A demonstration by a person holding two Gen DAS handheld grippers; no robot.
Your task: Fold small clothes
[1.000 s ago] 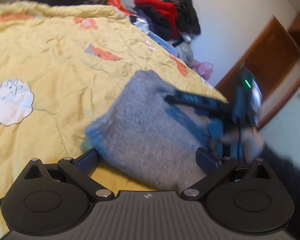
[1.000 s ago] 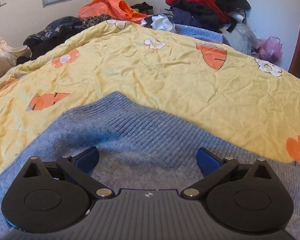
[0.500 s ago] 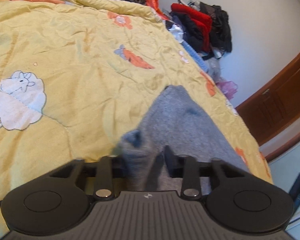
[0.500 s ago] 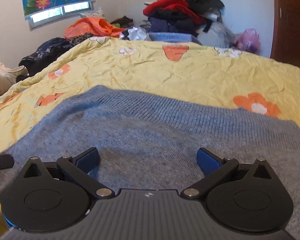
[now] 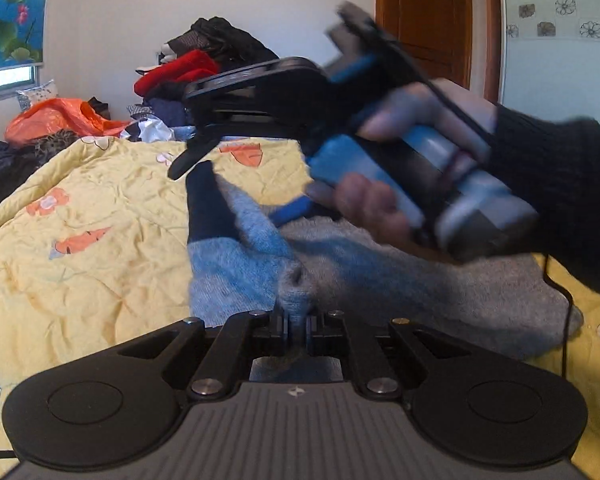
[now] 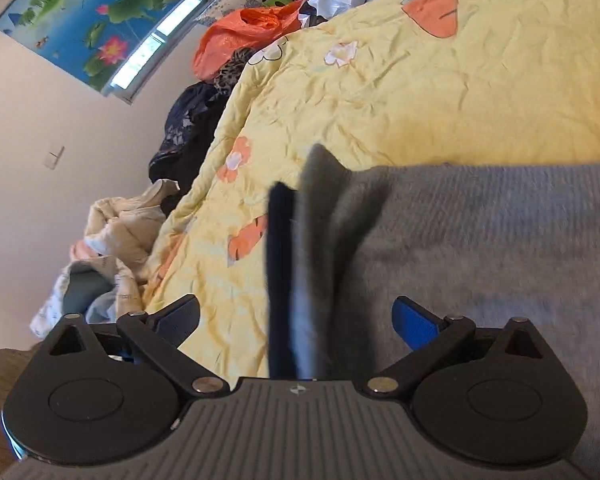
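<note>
Left gripper (image 5: pixel 296 322): jaws clenched on a pinched edge of the grey knit sweater (image 5: pixel 440 280).
Right gripper (image 6: pixel 296 320): jaws spread, a lifted sweater flap between them.
Sweater: lies on the yellow quilt (image 5: pixel 80 240); looks soft, light, floppy; best held at corners.
Room: bare quilt beyond; clothes pile (image 5: pixel 204 68) far back.

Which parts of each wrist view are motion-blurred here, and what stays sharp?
Left wrist view: the right gripper and the hand holding it are smeared; the yellow quilt and the left gripper, shut on the grey sweater, stay sharp. Right wrist view: the sweater and its raised fold are blurred, the quilt is crisp; fisheye bends the edges.
</note>
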